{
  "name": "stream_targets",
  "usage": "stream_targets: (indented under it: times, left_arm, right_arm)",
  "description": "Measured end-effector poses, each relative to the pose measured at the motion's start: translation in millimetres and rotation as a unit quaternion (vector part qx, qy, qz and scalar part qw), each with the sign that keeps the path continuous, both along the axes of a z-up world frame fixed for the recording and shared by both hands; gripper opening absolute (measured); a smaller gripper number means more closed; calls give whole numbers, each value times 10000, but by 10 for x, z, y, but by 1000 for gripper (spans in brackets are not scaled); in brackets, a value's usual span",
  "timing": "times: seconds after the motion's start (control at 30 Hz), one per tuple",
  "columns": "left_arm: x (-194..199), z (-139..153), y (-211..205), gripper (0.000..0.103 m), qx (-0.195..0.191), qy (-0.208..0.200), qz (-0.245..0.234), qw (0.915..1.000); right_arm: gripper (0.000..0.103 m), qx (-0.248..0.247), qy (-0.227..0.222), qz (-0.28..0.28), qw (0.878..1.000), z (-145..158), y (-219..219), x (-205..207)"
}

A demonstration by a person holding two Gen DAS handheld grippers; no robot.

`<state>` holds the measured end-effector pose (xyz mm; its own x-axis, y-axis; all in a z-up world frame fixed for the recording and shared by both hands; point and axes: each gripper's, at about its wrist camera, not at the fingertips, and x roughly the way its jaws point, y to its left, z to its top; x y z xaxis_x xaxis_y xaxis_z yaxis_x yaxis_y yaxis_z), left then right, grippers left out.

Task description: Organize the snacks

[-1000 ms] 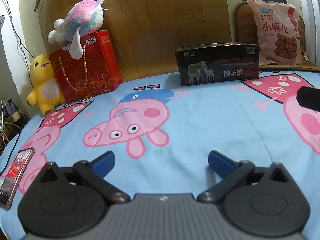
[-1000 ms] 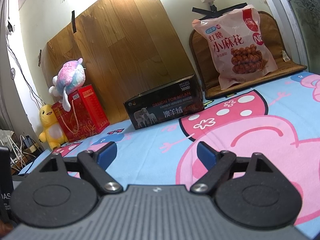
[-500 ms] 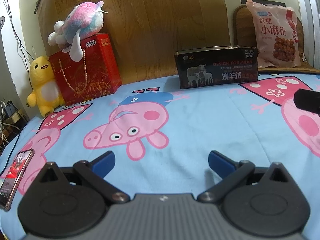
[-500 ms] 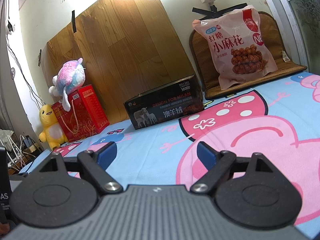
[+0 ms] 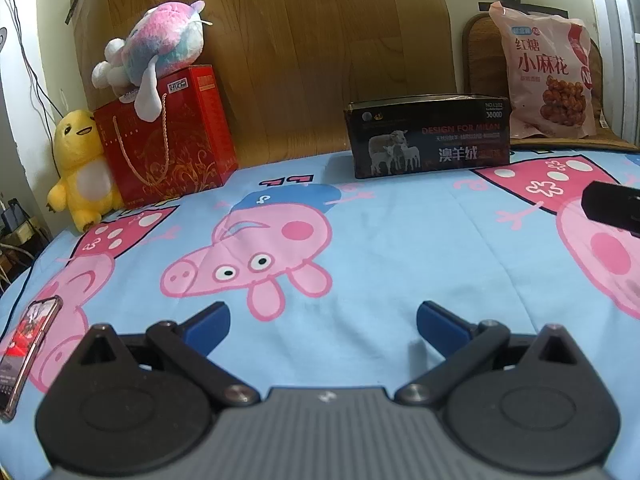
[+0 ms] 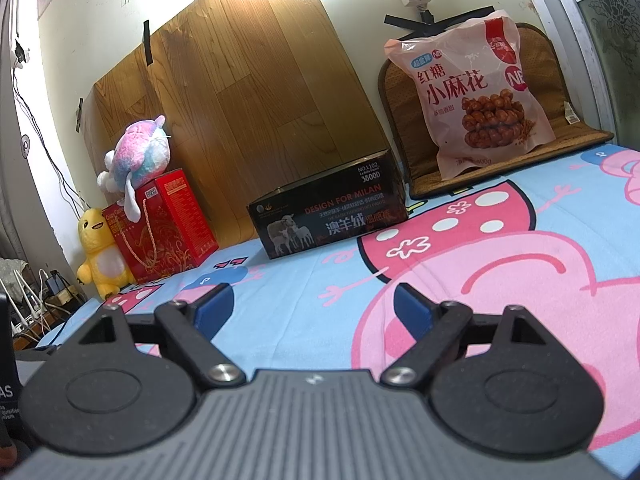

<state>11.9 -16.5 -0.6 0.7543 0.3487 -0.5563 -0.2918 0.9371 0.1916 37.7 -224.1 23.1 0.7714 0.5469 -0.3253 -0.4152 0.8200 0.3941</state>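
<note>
Left gripper [image 5: 323, 322] and right gripper [image 6: 310, 306] gape empty; snack bag [image 6: 480, 96] base hides behind the black box [image 5: 430, 136] in the left view.

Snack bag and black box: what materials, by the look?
Snack bag: thin plastic film, glossy; it shows creases, sheen and a crimped top seal. Black box: probably printed cardboard with a slight gloss; straight folded edges, and its open top shows a thin wall. Both grippers are open and empty.

2 plushies [image 5: 154, 50], 2 boxes [image 5: 430, 136] (1 snack bag [image 6: 476, 92]).
</note>
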Motion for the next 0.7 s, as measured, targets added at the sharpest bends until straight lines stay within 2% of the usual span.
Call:
stream_targets:
  times: [0.5,0.7]
  left_arm:
    - [-20,14,15,103,-139,-55,-106,9998]
    - [-80,135,33,103,-223,-271,-77,9994]
  right_arm:
    - [89,-2,-2,3,10000,-1,6,5]
    - [89,-11,1,8,10000,-2,7,-2]
